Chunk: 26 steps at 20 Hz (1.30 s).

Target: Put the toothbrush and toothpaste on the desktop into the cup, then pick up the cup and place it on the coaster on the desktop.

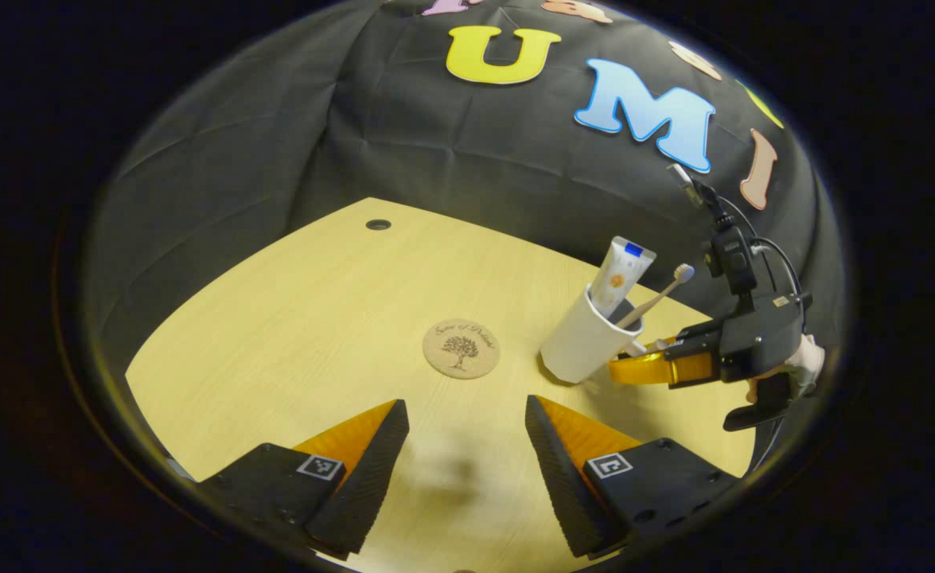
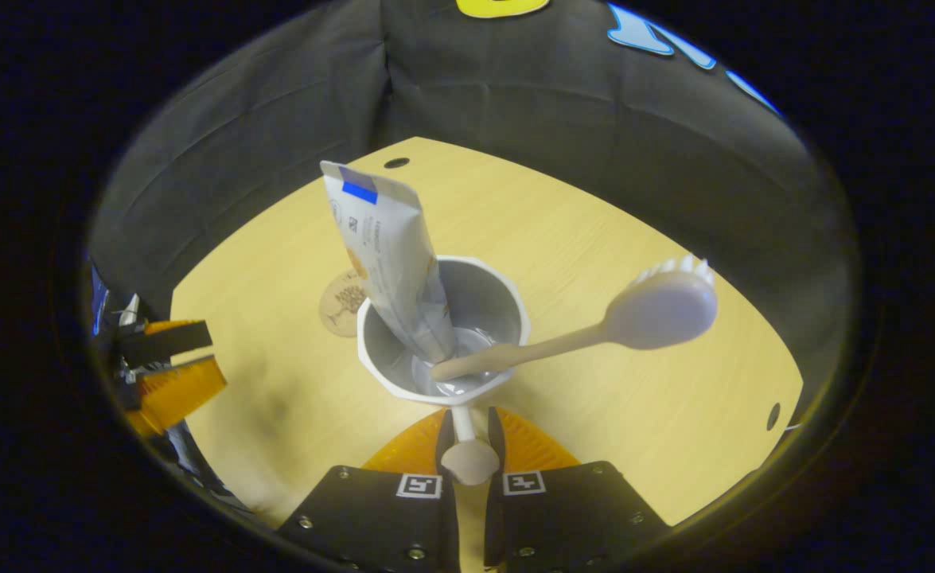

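A white cup (image 1: 582, 342) stands tilted on the wooden desktop (image 1: 276, 318), just right of the round cork coaster (image 1: 461, 348). The toothpaste tube (image 1: 622, 274) and the toothbrush (image 1: 658, 298) stick out of it. In the right gripper view the cup (image 2: 507, 318) is straight ahead, with the tube (image 2: 391, 255) upright and the brush (image 2: 658, 306) leaning right. My right gripper (image 2: 467, 434) is shut on the cup's handle; it shows as the right gripper (image 1: 634, 366) in the left gripper view. My left gripper (image 1: 465, 430) hangs open and empty in front of the coaster (image 2: 341, 302).
A hand (image 1: 801, 362) holds the right gripper at the desktop's right side. Small round holes (image 1: 378, 224) (image 2: 773, 415) sit near the desktop's far and right edges. The left gripper (image 2: 188, 358) shows at the left edge of the right gripper view. Black cloth walls surround the desk.
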Tool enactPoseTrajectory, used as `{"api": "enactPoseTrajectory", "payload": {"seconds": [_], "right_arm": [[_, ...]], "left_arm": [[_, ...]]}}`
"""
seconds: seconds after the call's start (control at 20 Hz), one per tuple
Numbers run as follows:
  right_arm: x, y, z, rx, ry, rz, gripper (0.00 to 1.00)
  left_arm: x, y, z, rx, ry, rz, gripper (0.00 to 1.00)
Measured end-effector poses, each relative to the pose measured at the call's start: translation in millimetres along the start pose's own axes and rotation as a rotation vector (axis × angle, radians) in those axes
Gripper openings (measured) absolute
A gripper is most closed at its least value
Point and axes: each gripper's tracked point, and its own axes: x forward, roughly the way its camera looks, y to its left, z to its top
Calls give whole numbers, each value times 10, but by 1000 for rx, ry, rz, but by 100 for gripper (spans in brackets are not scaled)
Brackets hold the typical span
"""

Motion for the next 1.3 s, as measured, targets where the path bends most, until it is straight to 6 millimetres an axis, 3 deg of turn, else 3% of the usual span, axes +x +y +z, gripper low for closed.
{"api": "enactPoseTrajectory", "payload": {"seconds": [0.25,0.35,0.45,0.65,0.9,1.2,1.3], "right_arm": [[132,394,333,-9,-18,14,13],[200,570,449,-21,-25,12,13],[248,718,531,-27,-27,14,13],[321,952,572,-46,-16,1,13],[393,1035,590,-35,-17,-33,12],[446,1081,553,-6,-26,-86,12],[471,1097,466,0,4,-85,22]], "left_arm": [[-73,380,32,-18,13,18,96],[-187,508,5,-31,18,26,94],[-302,655,20,-43,18,33,96],[-303,971,61,-46,10,33,96],[-399,1177,97,-45,3,30,95],[-589,1235,-8,-52,2,24,94],[-652,1198,-2,-51,-4,20,96]]}}
